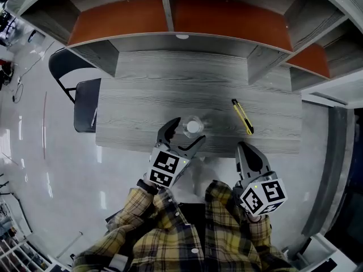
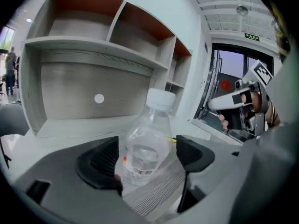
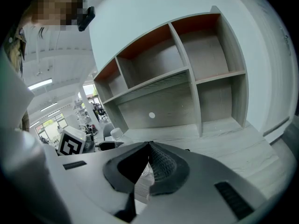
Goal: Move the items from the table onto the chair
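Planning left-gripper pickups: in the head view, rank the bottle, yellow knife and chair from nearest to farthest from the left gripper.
1. Bottle, between the left gripper's open jaws.
2. Yellow knife, right, on the table.
3. Chair, past the table's left end.

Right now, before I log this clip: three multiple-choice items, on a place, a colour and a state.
1. Where on the table does the bottle stand?
A) at its back edge
B) near its front edge
C) at its right end

2. What colour is the utility knife?
A) red
B) yellow
C) blue

3. How does the right gripper hold its jaws?
A) wide apart
B) closed on the bottle
C) together, empty

Answers:
1 B: it stands by that edge, between the jaws of the open left gripper.
2 B: its body is yellow.
3 C: its pads meet with nothing between.
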